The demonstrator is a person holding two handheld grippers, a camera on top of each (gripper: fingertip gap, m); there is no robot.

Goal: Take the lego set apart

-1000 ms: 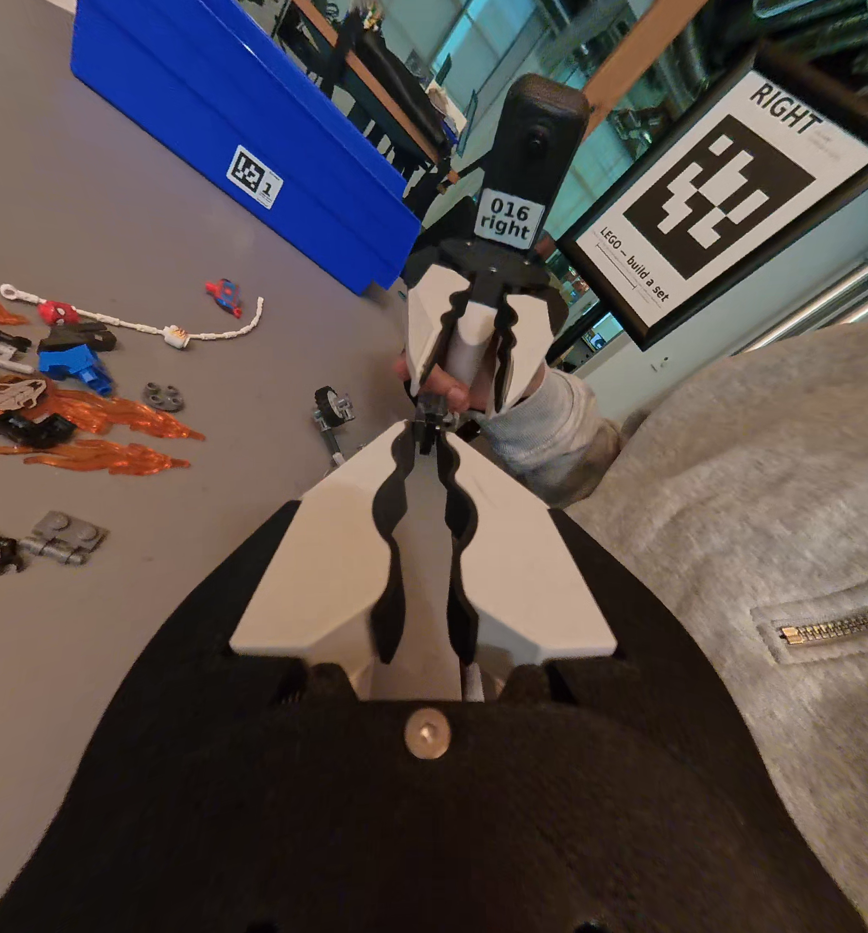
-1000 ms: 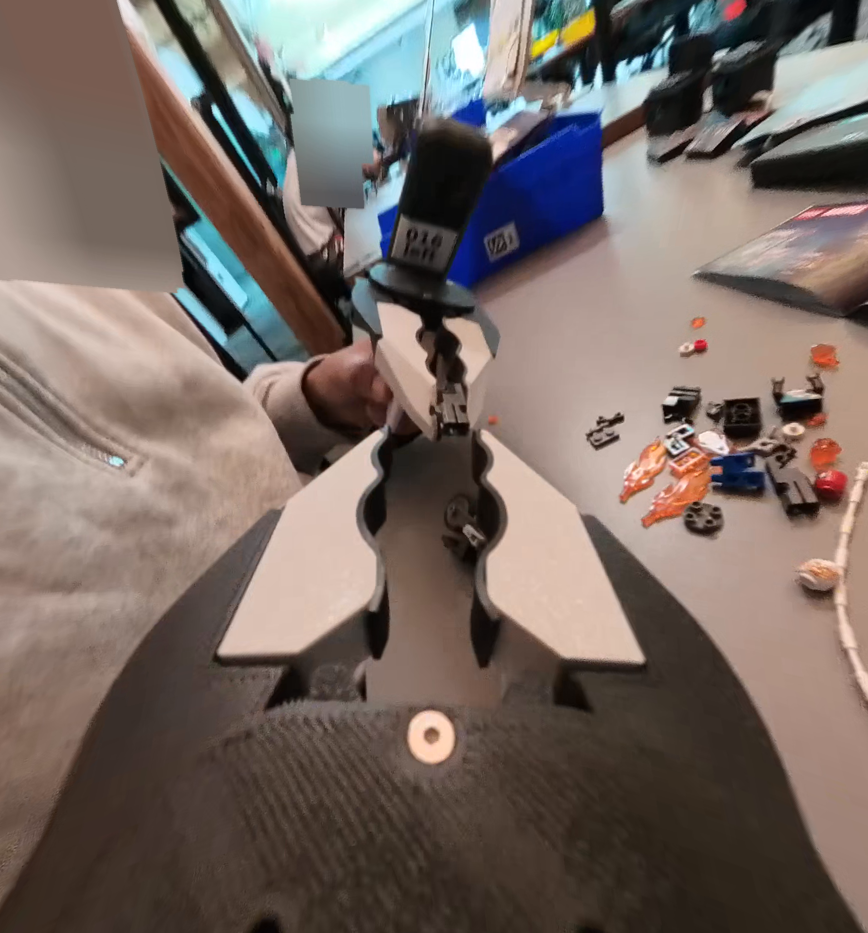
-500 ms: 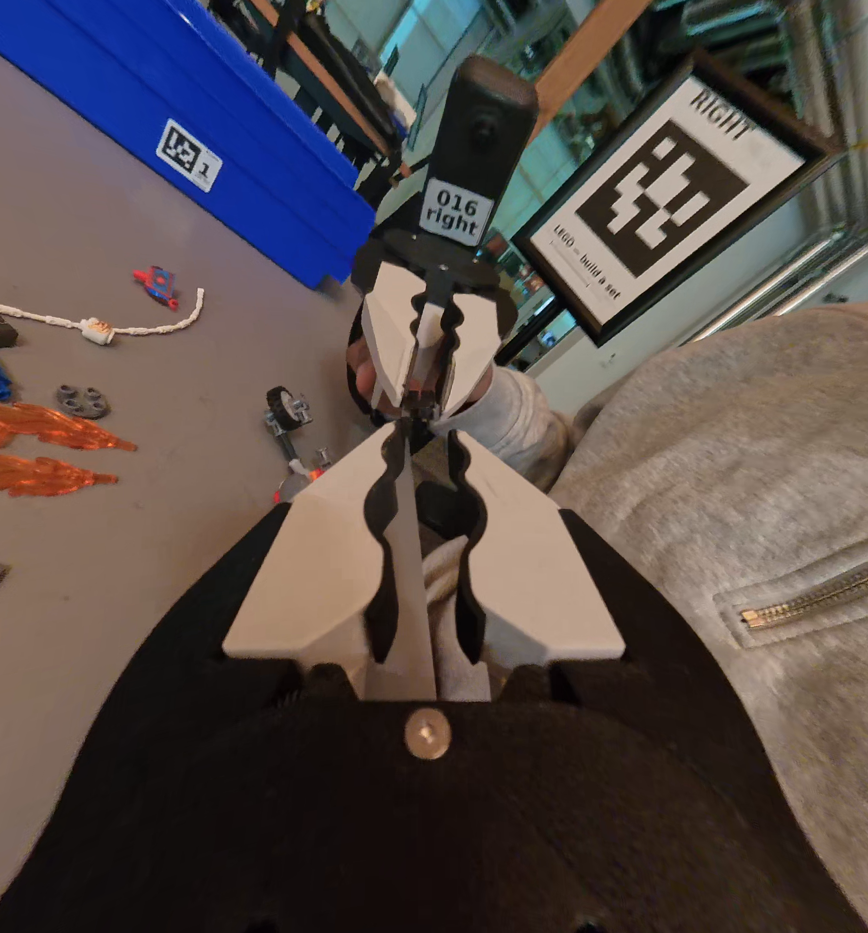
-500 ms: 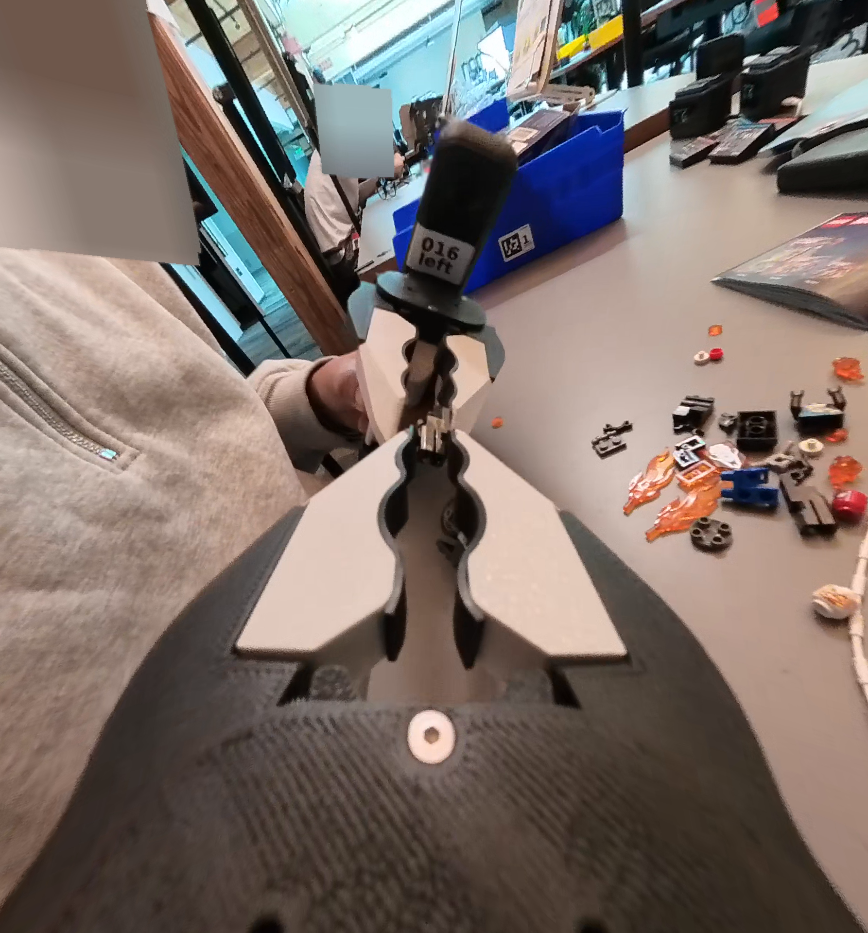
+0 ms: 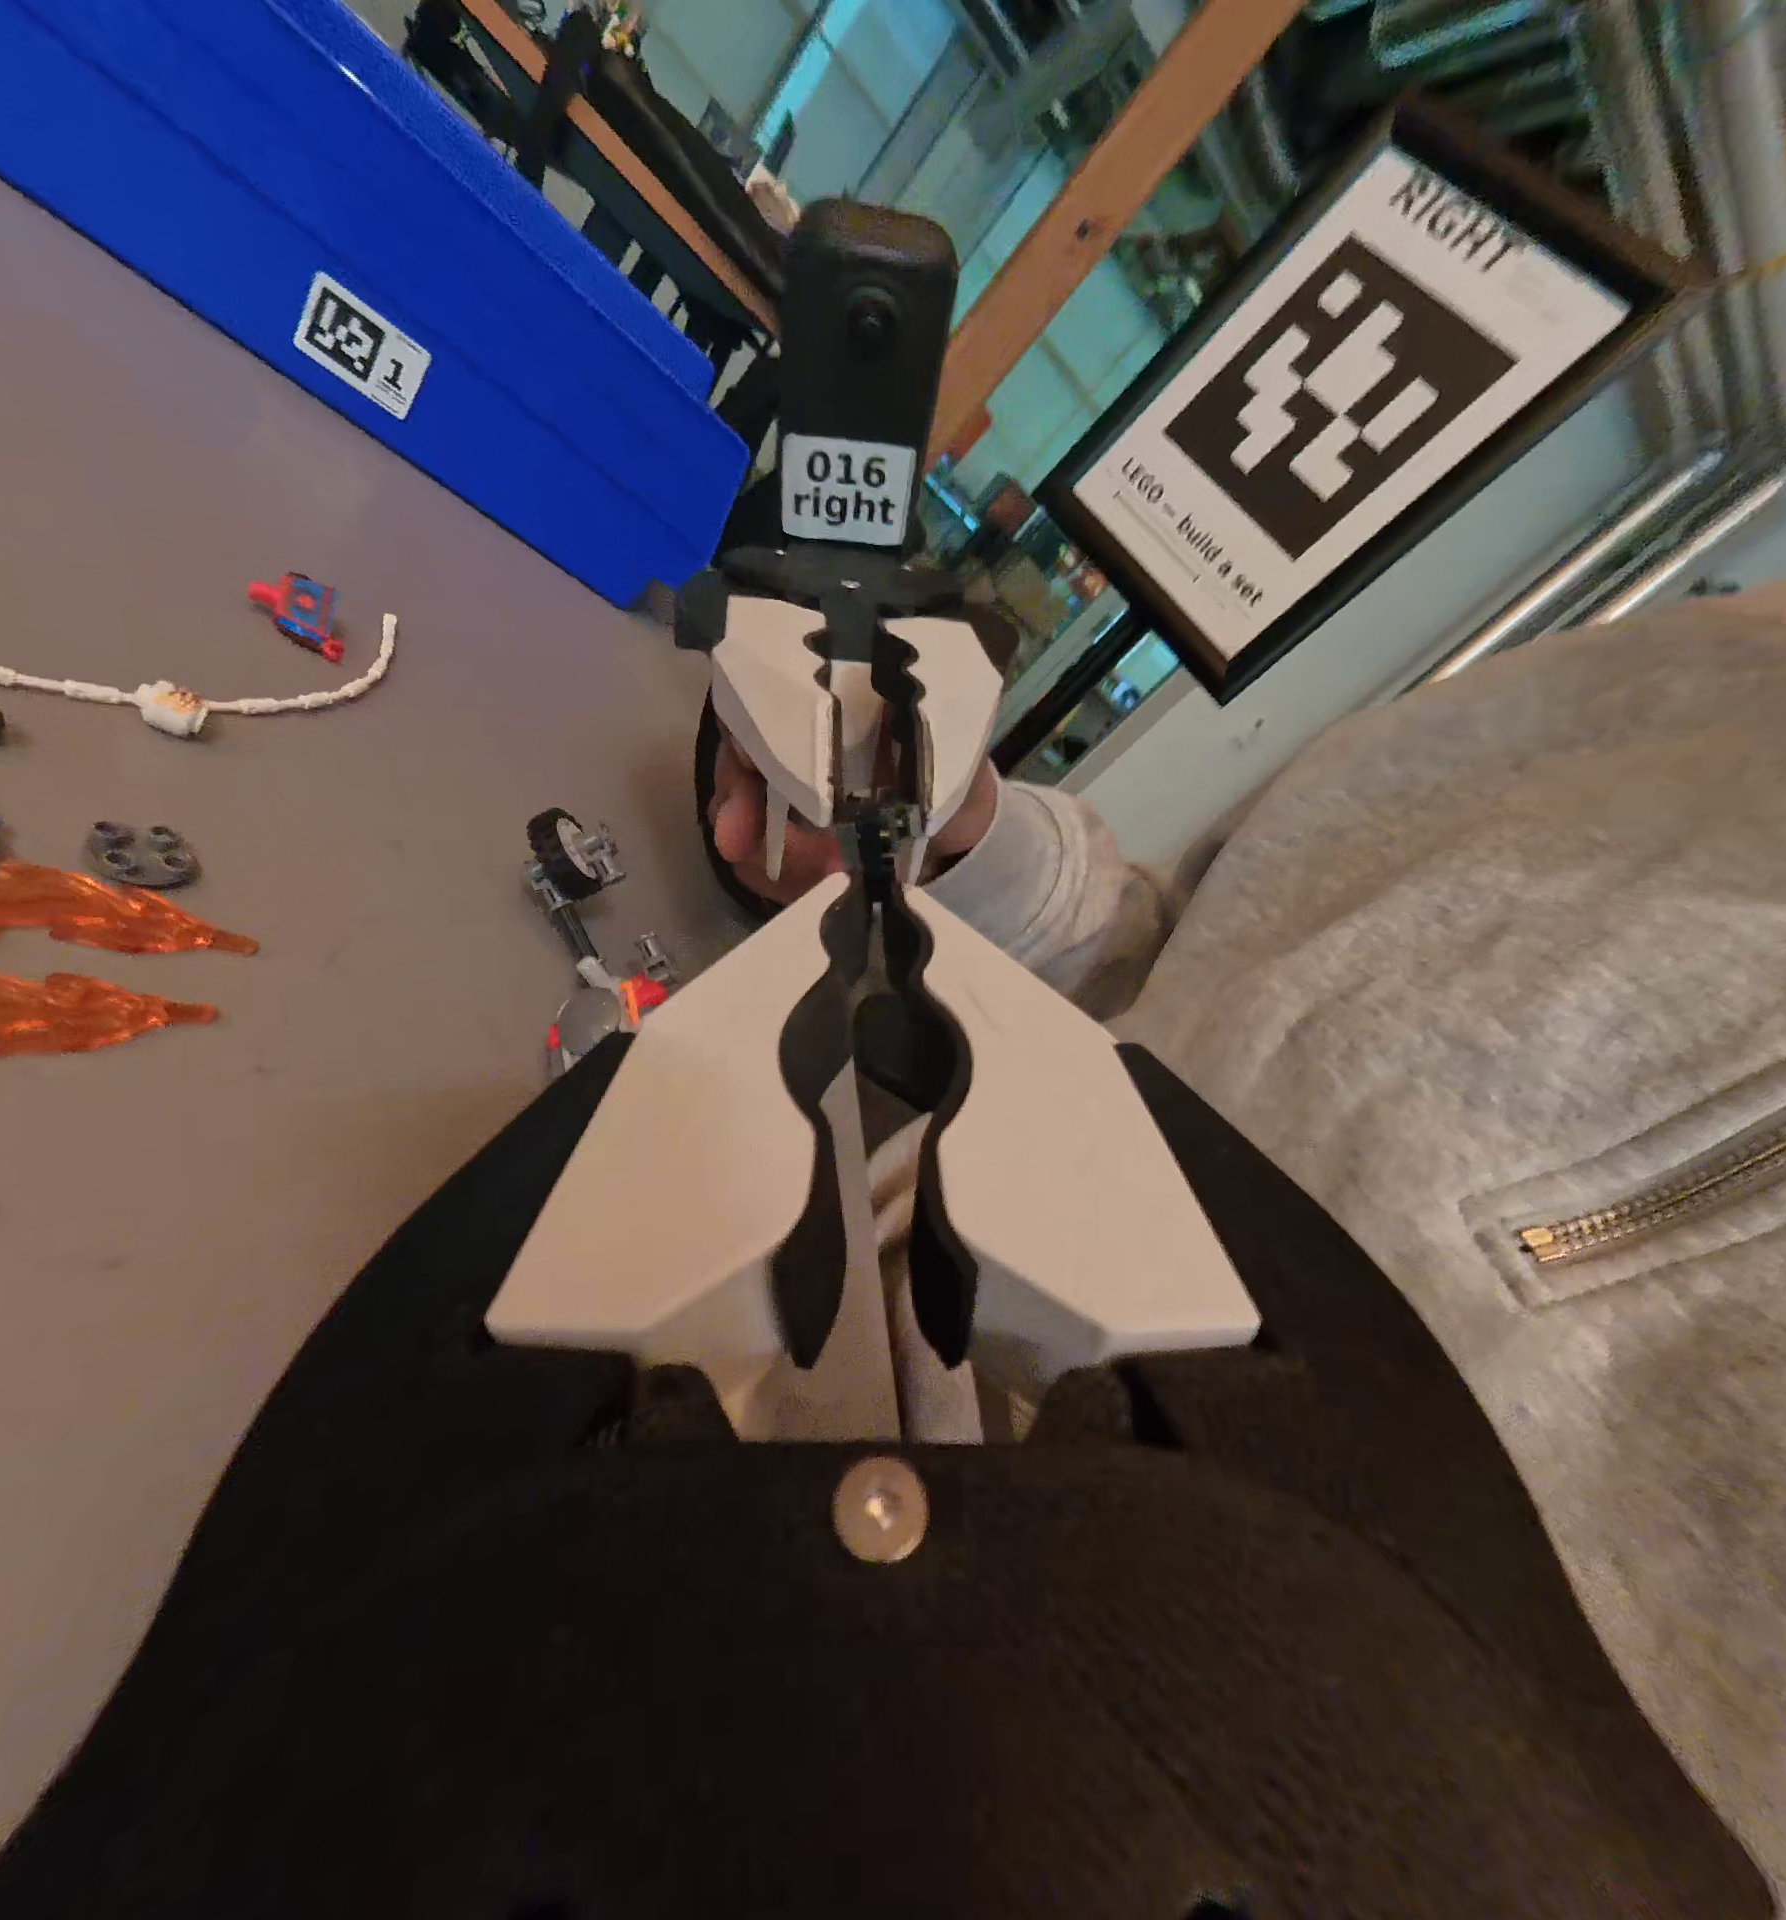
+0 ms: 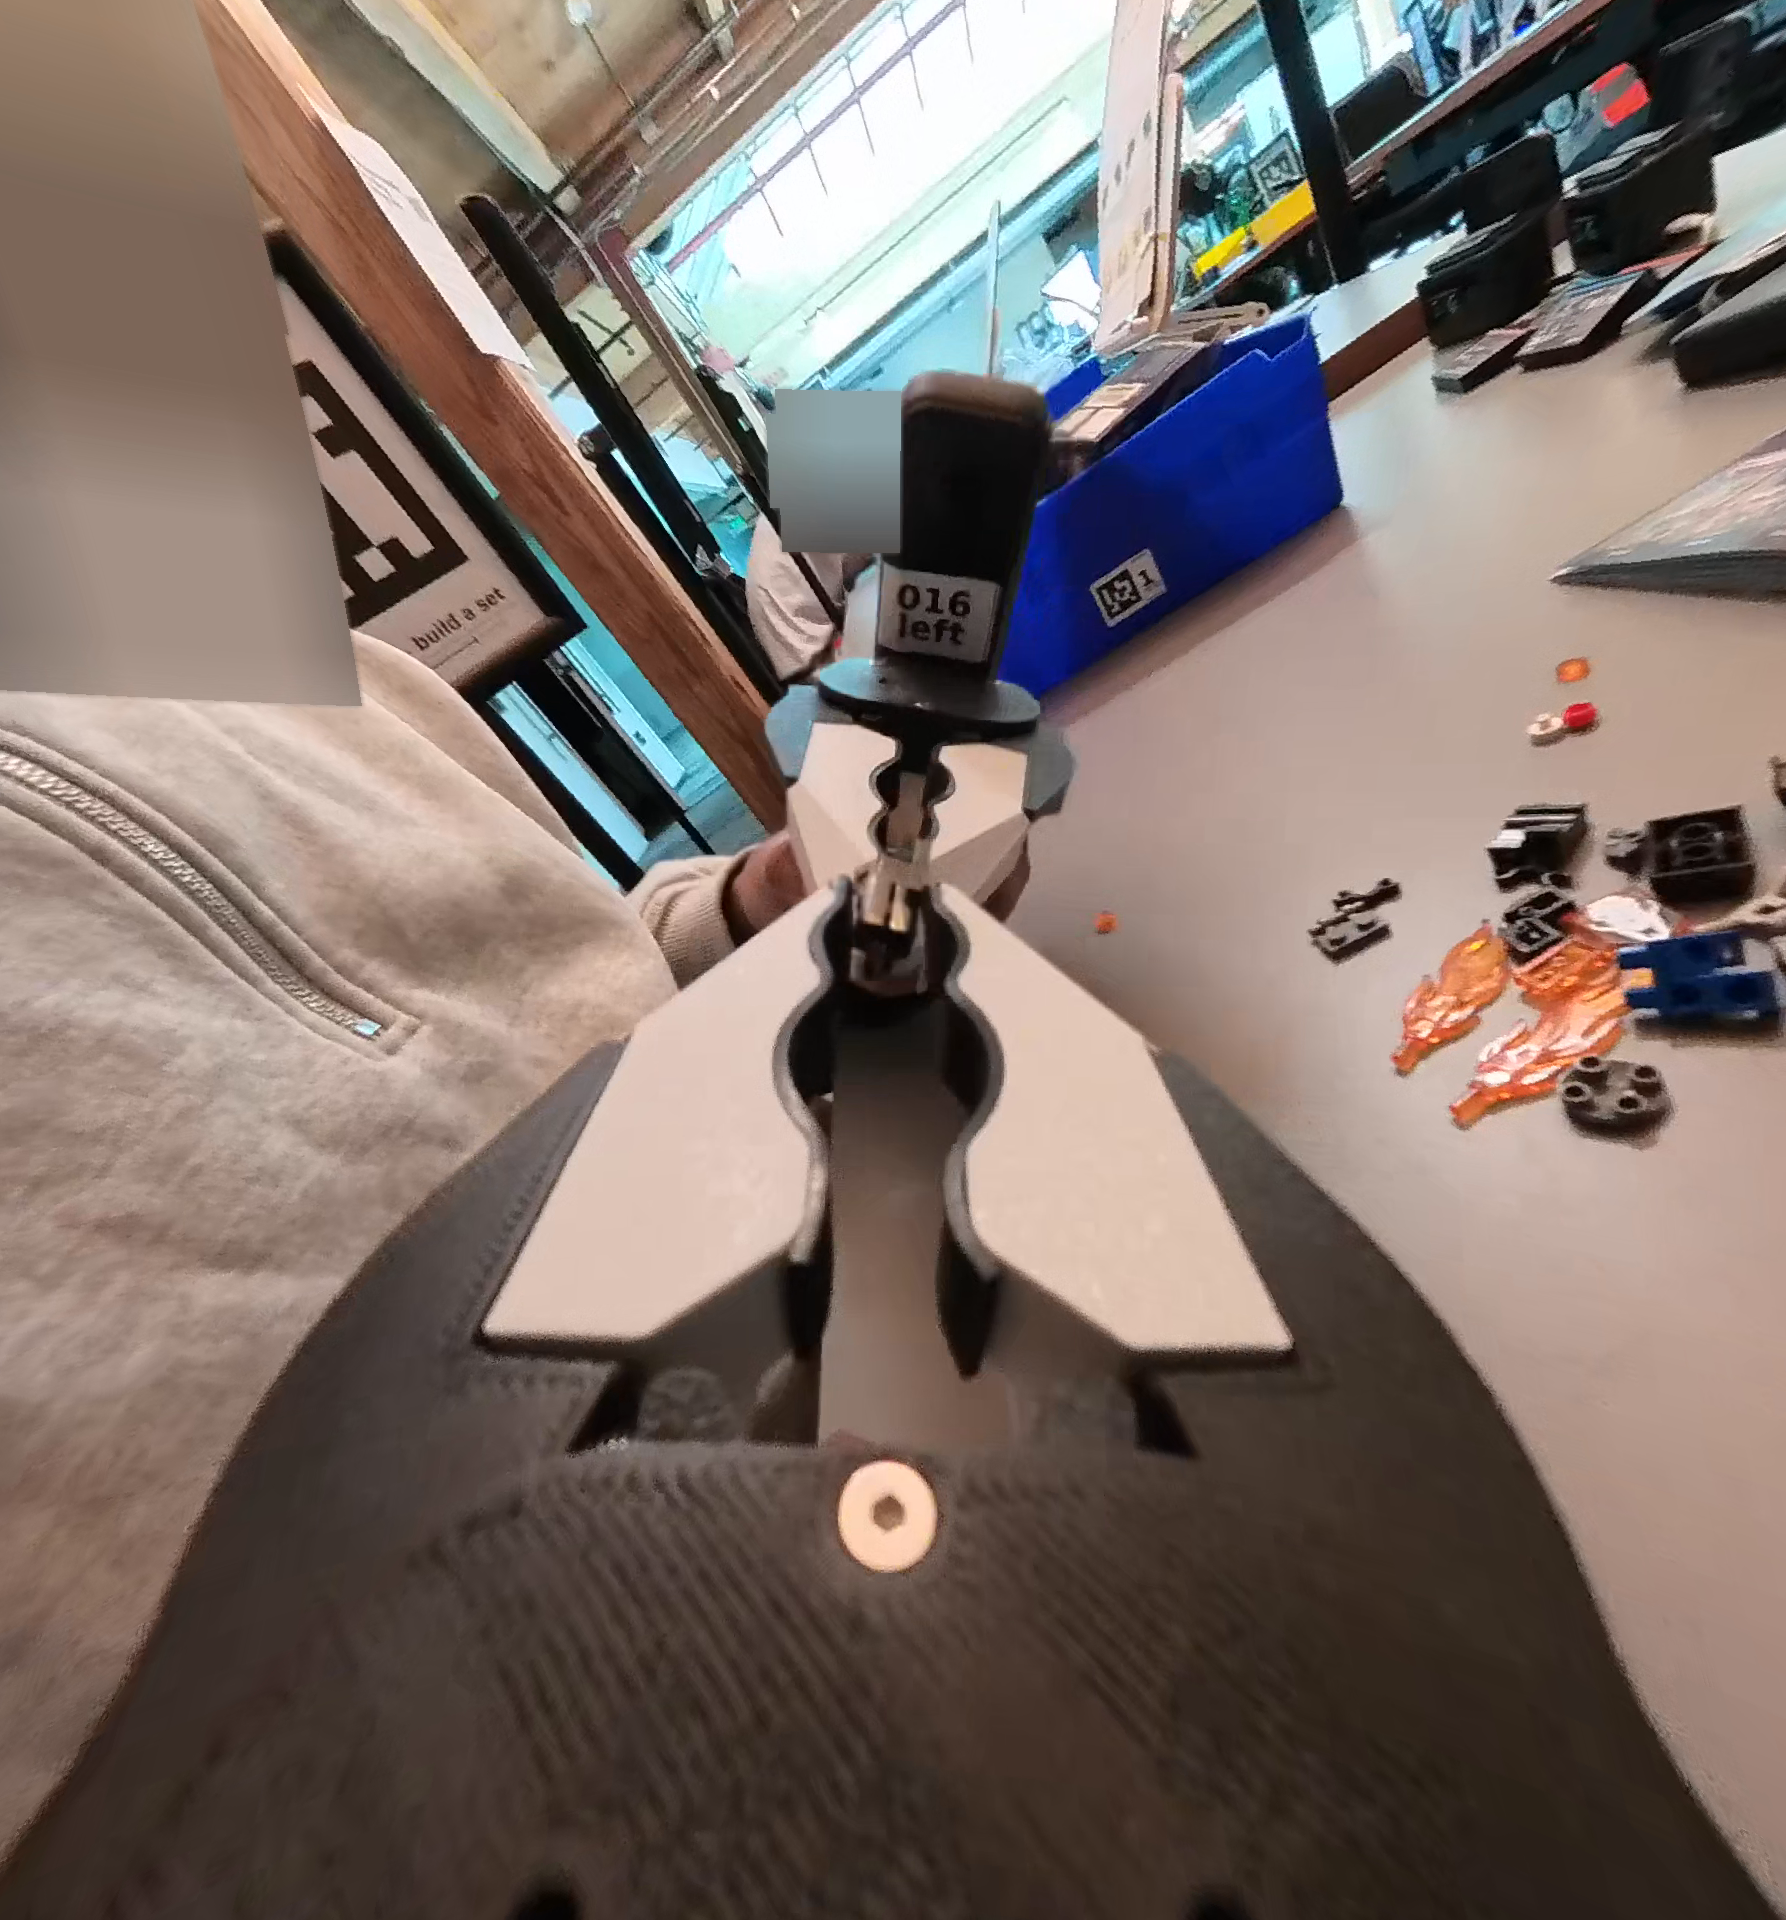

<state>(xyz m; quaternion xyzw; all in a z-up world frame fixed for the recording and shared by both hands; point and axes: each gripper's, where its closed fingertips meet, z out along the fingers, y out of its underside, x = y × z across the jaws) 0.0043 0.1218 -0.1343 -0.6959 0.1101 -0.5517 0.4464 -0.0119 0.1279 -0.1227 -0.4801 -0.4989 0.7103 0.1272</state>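
A small dark grey lego piece (image 5: 881, 831) is held in the air between my two grippers, which point at each other tip to tip. My left gripper (image 5: 873, 891) is shut on one end of it. My right gripper (image 6: 884, 906) is shut on the other end (image 6: 884, 930). The right gripper also shows in the left wrist view (image 5: 873, 805), and the left gripper shows in the right wrist view (image 6: 904, 836). Most of the piece is hidden by the fingertips. Both grippers are close to the person's grey sweater (image 5: 1491, 935).
Loose lego parts lie on the grey table (image 6: 1388, 1299): orange flames (image 5: 68, 914), a wheel assembly (image 5: 572, 852), a white chain (image 5: 245, 701), and black and blue bricks (image 6: 1699, 977). A blue bin (image 5: 401, 281) stands at the back, with a booklet (image 6: 1751, 509) and a framed marker sign (image 5: 1336, 416). Both grippers' tips are close together, under 4 cm apart.
My right gripper has closed its jaws from wide open onto the piece that the left gripper holds. Both grippers have drawn together and tilted a little.
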